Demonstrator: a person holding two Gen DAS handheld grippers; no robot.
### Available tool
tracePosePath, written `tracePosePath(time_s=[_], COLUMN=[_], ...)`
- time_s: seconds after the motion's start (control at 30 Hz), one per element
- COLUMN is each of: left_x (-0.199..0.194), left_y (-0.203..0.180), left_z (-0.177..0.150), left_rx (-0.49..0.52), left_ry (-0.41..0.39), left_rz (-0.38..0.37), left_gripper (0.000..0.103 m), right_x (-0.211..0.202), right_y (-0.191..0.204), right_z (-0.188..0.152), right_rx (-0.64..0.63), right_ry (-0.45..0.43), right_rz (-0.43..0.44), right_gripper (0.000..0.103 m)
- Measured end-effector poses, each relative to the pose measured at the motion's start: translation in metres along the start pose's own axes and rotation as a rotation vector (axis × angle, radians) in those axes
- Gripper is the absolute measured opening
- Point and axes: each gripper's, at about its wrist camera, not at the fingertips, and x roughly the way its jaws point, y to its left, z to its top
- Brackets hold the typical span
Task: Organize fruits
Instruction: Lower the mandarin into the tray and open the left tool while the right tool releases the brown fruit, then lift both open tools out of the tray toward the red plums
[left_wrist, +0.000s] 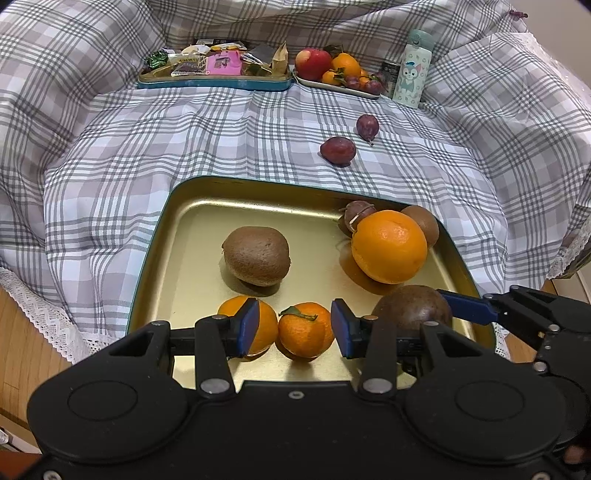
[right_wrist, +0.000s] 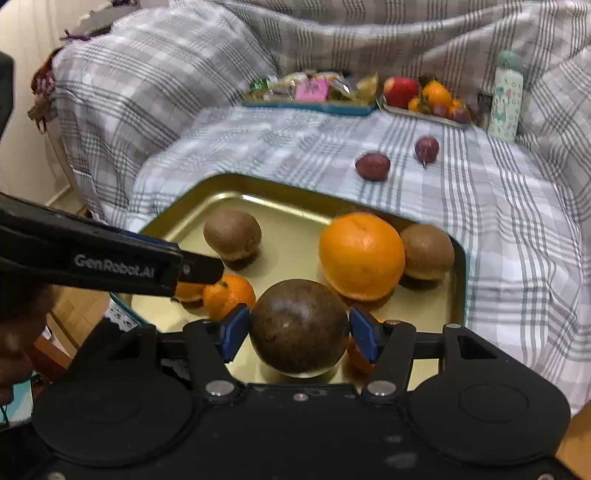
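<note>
Left claw (left_wrist: 294, 325) released around a small mandarin (left_wrist: 305, 329) in the gold tray (left_wrist: 207, 206), kiwi (left_wrist: 256, 255) behind it, big orange (left_wrist: 388, 246) further right, right claw (right_wrist: 298, 332) grasping a dark brown round fruit (right_wrist: 299, 328), two plums (right_wrist: 372, 166) beyond on the checked cloth (right_wrist: 295, 147).

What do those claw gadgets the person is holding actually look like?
Each hand-held gripper, left and right, is matte black plastic: a broad rounded body with silver screws and two hinged fingers tipped with blue pads. White "GenRobot.AI" lettering marks the left one's side. No cables show.
</note>
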Motion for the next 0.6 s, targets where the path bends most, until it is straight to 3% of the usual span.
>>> tracePosePath(time_s=[0.6], left_x=[0.001], left_y=[-0.006], left_z=[0.007], left_rx=[0.012], left_ry=[0.003], left_rz=[-0.006], left_gripper=[0.050], right_x=[-0.003], right_y=[-0.009], right_z=[0.013], right_rx=[0.051], right_ry=[-0.011], right_rz=[0.000], right_gripper=[0.059])
